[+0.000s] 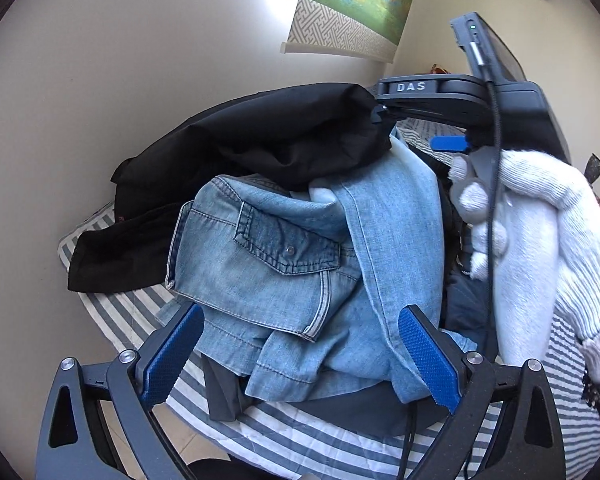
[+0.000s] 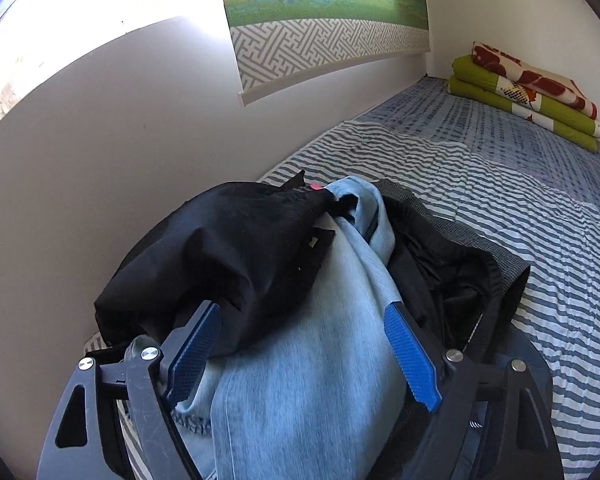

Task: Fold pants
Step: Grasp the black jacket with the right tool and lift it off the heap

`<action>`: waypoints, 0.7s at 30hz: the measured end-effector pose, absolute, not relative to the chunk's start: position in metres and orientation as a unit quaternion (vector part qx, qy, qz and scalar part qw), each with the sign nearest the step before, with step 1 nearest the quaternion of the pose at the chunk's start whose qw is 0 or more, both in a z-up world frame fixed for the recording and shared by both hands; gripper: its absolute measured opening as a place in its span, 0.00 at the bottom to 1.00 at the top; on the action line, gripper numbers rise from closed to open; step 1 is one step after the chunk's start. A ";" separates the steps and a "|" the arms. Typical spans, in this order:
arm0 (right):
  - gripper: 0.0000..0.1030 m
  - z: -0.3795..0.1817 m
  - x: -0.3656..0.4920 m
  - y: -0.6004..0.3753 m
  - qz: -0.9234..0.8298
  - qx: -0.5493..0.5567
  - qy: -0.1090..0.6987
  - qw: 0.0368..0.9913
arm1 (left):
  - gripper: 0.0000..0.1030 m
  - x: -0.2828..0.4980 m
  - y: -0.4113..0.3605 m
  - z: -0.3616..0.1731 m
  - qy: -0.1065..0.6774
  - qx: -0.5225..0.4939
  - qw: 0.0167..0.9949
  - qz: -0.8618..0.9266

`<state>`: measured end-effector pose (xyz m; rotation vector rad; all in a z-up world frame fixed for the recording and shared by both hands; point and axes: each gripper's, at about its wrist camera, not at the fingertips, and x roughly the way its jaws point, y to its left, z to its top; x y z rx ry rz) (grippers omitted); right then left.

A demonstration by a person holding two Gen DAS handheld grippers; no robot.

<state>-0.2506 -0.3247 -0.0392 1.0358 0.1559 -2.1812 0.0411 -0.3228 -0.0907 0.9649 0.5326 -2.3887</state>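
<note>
A bed [image 2: 500, 184] under a striped sheet fills the right of the right wrist view. A heap of clothes lies at lower centre: black trousers [image 2: 228, 256] over light blue jeans [image 2: 320, 344]. Folded blankets [image 2: 528, 96] sit upper right. The right tool [image 2: 304, 344] gapes, released, astride the jeans; the left tool [image 1: 300, 352] likewise stands spread over denim.

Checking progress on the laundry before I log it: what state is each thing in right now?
Light blue denim jeans: crumpled, unfolded, in the pile.
Black fabric garment: bunched, draped over the jeans.
Left gripper: open, above the jeans.
Right gripper: open, astride a denim leg.
Green and floral blankets: folded, stacked in the corner.
Striped bed cover: spread, wrinkled.
</note>
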 end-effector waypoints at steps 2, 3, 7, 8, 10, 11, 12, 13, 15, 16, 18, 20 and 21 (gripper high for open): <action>0.78 -0.047 -0.260 -0.341 -0.843 0.407 0.067 0.344 | 0.96 0.042 -0.327 -0.093 0.199 0.355 0.254 -0.877; 0.78 -0.050 -0.263 -0.347 -0.843 0.409 0.068 0.341 | 0.95 0.043 -0.328 -0.093 0.201 0.355 0.255 -0.876; 0.35 -0.059 -0.280 -0.369 -0.825 0.435 0.069 0.354 | 0.91 0.044 -0.331 -0.095 0.203 0.360 0.258 -0.874; 0.29 -0.060 -0.284 -0.373 -0.819 0.448 0.070 0.352 | 0.89 0.044 -0.330 -0.094 0.201 0.360 0.259 -0.873; 0.08 -0.057 -0.284 -0.374 -0.816 0.451 0.064 0.356 | 0.88 0.045 -0.328 -0.092 0.200 0.358 0.261 -0.874; 0.07 -0.051 -0.281 -0.373 -0.819 0.444 0.063 0.357 | 0.88 0.047 -0.327 -0.090 0.200 0.356 0.262 -0.874; 0.06 -0.043 -0.275 -0.372 -0.824 0.432 0.066 0.360 | 0.88 0.048 -0.325 -0.088 0.199 0.355 0.264 -0.875; 0.05 -0.033 -0.268 -0.371 -0.830 0.416 0.072 0.365 | 0.88 0.049 -0.323 -0.085 0.199 0.353 0.265 -0.875; 0.04 -0.011 -0.254 -0.366 -0.843 0.380 0.088 0.369 | 0.88 0.053 -0.319 -0.079 0.196 0.348 0.267 -0.877; 0.04 0.001 -0.248 -0.361 -0.849 0.365 0.092 0.371 | 0.88 0.055 -0.317 -0.075 0.193 0.345 0.268 -0.878; 0.04 0.021 -0.238 -0.346 -0.860 0.340 0.089 0.370 | 0.88 0.058 -0.310 -0.068 0.189 0.341 0.270 -0.881; 0.03 0.041 -0.232 -0.326 -0.873 0.315 0.080 0.363 | 0.88 0.062 -0.303 -0.059 0.185 0.334 0.271 -0.884; 0.03 0.049 -0.227 -0.314 -0.879 0.304 0.074 0.360 | 0.88 0.064 -0.299 -0.054 0.181 0.330 0.271 -0.886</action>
